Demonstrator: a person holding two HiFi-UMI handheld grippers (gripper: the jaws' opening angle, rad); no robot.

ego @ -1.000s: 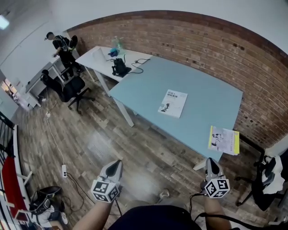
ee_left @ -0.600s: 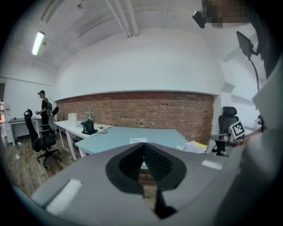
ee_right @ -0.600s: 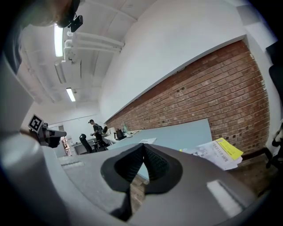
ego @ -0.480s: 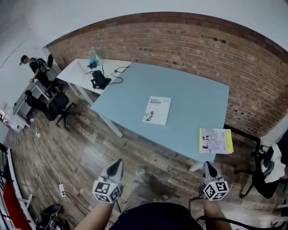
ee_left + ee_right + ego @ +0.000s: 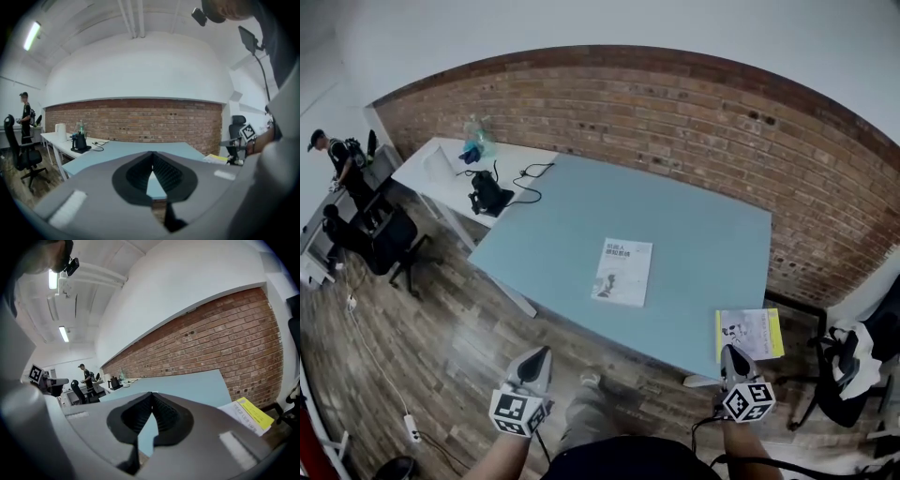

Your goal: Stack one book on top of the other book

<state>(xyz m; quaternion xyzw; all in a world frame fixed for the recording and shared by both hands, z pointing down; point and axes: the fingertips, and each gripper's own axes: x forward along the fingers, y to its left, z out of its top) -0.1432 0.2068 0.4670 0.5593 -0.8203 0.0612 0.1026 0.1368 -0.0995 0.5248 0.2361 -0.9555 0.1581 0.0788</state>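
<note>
Head view: pale blue table against a brick wall. White book lies flat toward the table's near edge, around mid-width. Yellow-edged book lies flat at the near right corner, well apart from the white one, so nothing is stacked. Left gripper and right gripper are both held low on the near side of the table over the wood floor, the right one just short of the yellow-edged book. White desk at far left, with a person standing beyond it. Left gripper view: jaws clenched together at the tips, nothing between them – table edge ahead, yellow-edged book off to the right. Right gripper view: jaws likewise pressed closed and empty – yellow-edged book close by at lower right, on the table.
</note>
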